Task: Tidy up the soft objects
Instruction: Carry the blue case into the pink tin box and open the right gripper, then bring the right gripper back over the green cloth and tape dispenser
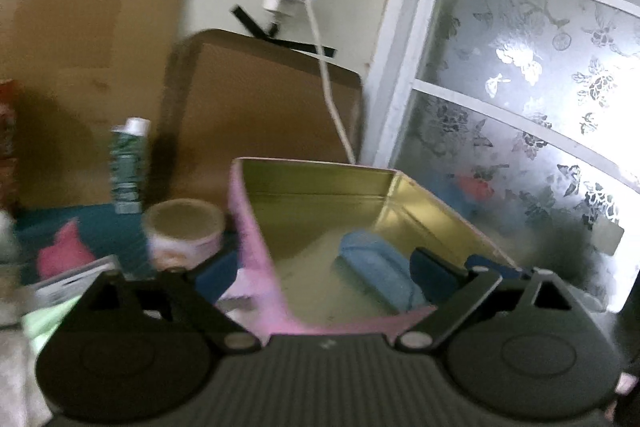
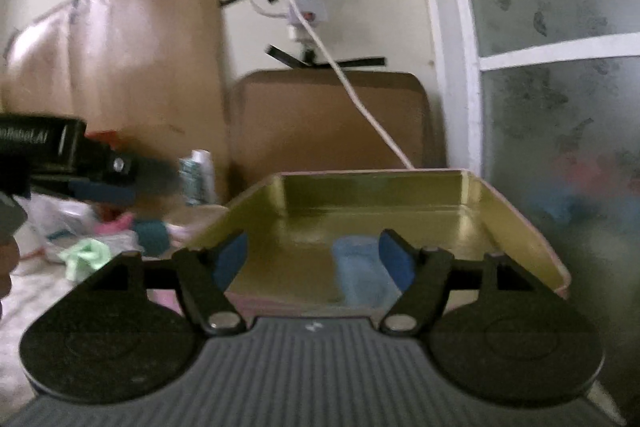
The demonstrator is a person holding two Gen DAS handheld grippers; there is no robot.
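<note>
A pink tin box with a gold inside (image 1: 256, 227) (image 2: 520, 223) stands open in front of me. A folded light blue cloth (image 1: 376, 267) (image 2: 356, 271) lies in it. My left gripper (image 1: 324, 275) is open and empty, its jaws astride the box's near left wall. My right gripper (image 2: 316, 259) is open and empty at the box's near rim, with the blue cloth just inside its right finger (image 2: 396, 259). The left gripper also shows at the left of the right wrist view (image 2: 100, 179). Pink (image 1: 64, 255) and light green (image 2: 86, 255) soft items lie left of the box.
A round tin (image 1: 184, 231), a green bottle (image 1: 128, 167) and a teal cloth (image 2: 150, 233) stand left of the box. Brown boards (image 2: 328, 119) lean on the wall behind. A white cable (image 2: 360, 99) hangs to the box. A frosted window (image 1: 520, 99) is on the right.
</note>
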